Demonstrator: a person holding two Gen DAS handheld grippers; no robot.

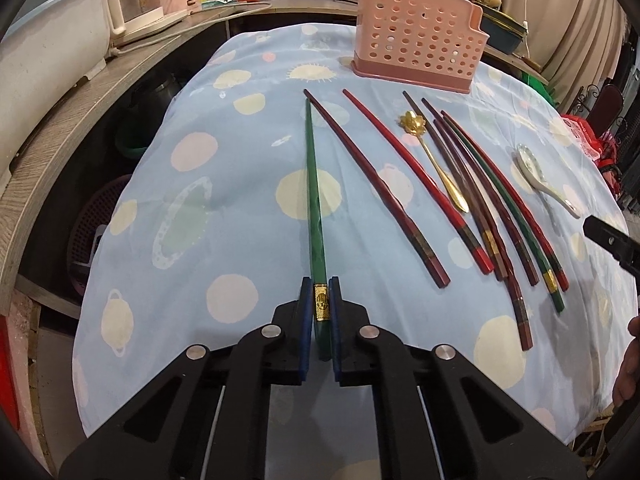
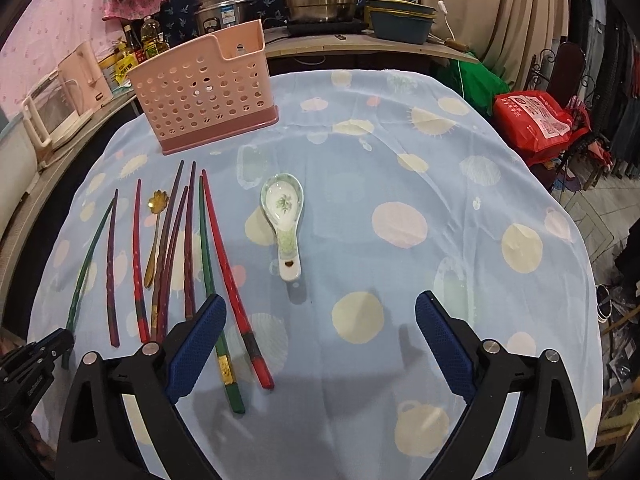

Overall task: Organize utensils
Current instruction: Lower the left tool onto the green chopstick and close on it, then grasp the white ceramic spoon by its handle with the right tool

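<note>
Task barely begun: pink perforated plastic utensil holder (image 1: 416, 32) looks empty. My left gripper (image 1: 321, 312) is clamped on a slim dark-green chopstick with a gold band (image 1: 314, 184), tip toward the holder. My right gripper (image 2: 320, 344) hangs wide, holding nothing. Remaining chopsticks (image 1: 460, 200), gold metal spoon (image 1: 434, 160) and white ceramic spoon (image 2: 284, 216) lie before the holder.

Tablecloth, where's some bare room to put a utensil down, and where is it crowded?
Free: the wide stretch of tablecloth right of the ceramic spoon, under the open right gripper; also the strip left of the green chopstick held by the left gripper. Crowded: the chopstick row with the gold spoon, before the pink holder.
</note>
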